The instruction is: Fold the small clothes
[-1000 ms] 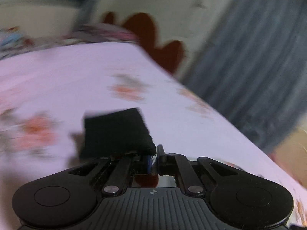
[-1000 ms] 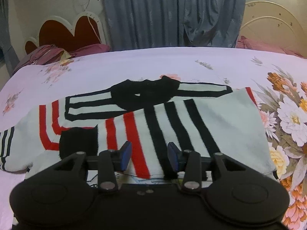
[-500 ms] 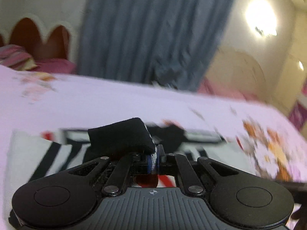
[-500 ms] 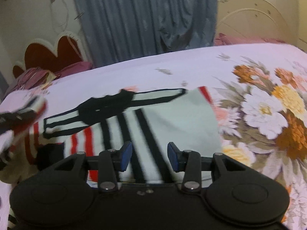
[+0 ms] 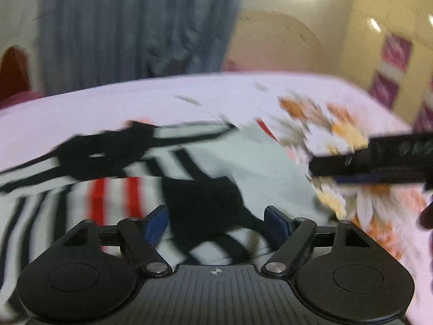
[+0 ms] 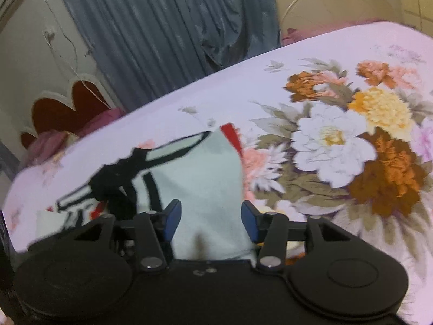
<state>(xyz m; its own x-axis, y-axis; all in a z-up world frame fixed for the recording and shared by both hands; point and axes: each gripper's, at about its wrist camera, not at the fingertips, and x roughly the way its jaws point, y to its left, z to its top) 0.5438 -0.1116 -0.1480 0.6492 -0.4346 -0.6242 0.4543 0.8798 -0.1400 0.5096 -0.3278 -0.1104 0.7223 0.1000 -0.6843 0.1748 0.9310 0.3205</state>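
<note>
A striped sweater [image 5: 113, 178] lies across the middle of the flowered bedspread [image 6: 335, 135], white with black and red bands. The left gripper [image 5: 216, 223] hangs over its lower centre, jaws opening, the black cuff [image 5: 205, 203] lying loose between them, not pinched. The right gripper [image 6: 211, 218] sits low in its frame over the sweater's plain white end, jaws also opening, pads clear of the cloth. Grey curtains [image 6: 162, 32] hang upper left.

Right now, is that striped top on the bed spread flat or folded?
Partly folded. The striped top lies on the bed with its black cuff laid across its body, and a white panel doubled over.
</note>
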